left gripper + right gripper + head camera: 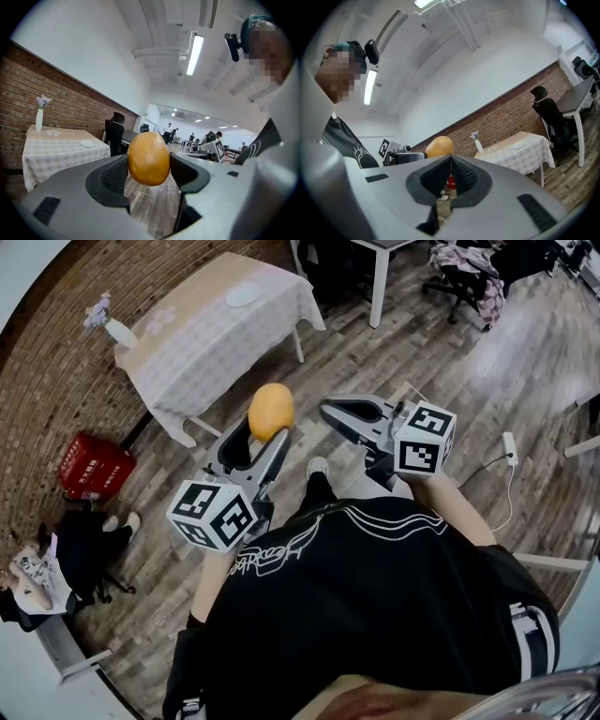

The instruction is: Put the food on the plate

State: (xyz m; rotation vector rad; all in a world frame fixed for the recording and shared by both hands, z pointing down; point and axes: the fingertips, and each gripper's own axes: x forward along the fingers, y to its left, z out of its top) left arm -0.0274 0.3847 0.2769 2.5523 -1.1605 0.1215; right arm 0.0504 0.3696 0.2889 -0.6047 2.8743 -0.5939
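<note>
An orange-yellow, egg-shaped piece of food (271, 410) (148, 158) is pinched between the two pads of my left gripper (264, 434) (149, 169), held up in the air well away from the table. The food also shows in the right gripper view (439, 146), beyond the jaws. A small white plate (242, 296) (86, 144) (517, 146) lies on a table with a pale checked cloth (202, 338) (56, 150) across the room. My right gripper (330, 412) (450, 158) is shut with nothing in it, to the right of the left one.
A vase with flowers (106, 323) (39, 117) stands at the table's far corner by the brick wall. A red box (94, 465) sits on the wooden floor left of me. Office chairs (459, 277) (548, 117) and a white desk leg (380, 287) stand beyond the table.
</note>
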